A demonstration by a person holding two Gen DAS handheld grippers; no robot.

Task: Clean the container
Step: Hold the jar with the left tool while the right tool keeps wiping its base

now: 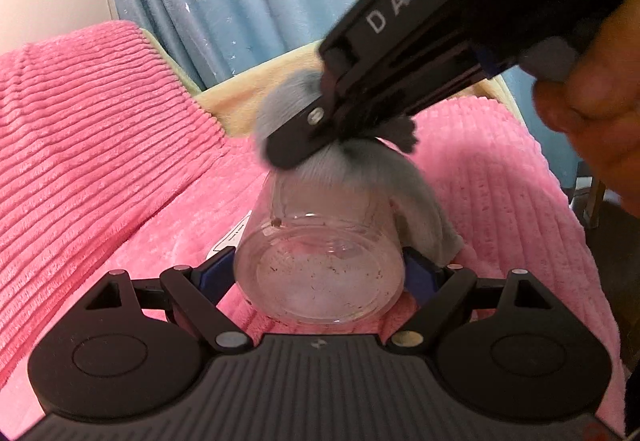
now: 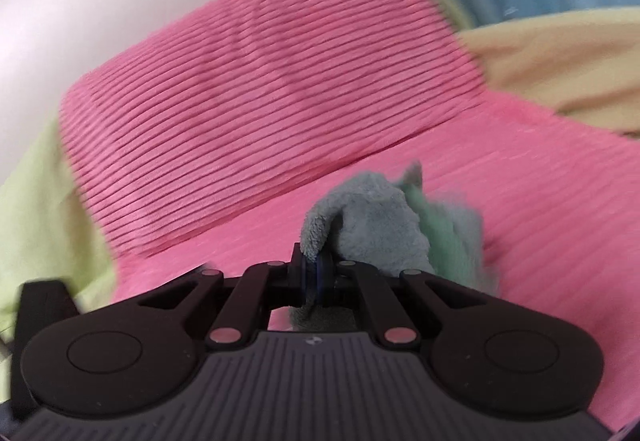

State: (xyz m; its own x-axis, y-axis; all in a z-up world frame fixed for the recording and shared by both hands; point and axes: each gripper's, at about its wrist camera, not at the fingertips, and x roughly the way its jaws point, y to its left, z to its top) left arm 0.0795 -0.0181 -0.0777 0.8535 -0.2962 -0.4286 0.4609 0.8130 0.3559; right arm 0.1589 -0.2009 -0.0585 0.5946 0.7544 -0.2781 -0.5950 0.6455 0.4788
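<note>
I am gripping the clear round plastic container [image 1: 320, 265] in my left claw [image 1: 320, 273], its blue pads pressing either side of the wall, the base turned toward me and the mouth pointing away, just above the pink ribbed plush bedcover [image 1: 100, 145]; dark specks are clinging inside the base. My right claw [image 1: 304, 145] is clenching the grey fluffy microfibre cloth [image 1: 384, 177] at the far end of the container, the cloth draping over the mouth and down the side farthest from the pink ribbed pillow; from the right wrist the cloth [image 2: 372, 217] is bunching out ahead of the closed fingers, showing a green face [image 2: 440, 225] too. I cannot tell how much cloth is actually reaching inside the container. To do this well, I judge I should be pushing the cloth deeper toward the speckled base, twisting it against the wall while keeping the left grip steady; squeezing too hard may be flexing the thin wall; pinching too little cloth risks it slipping free.
</note>
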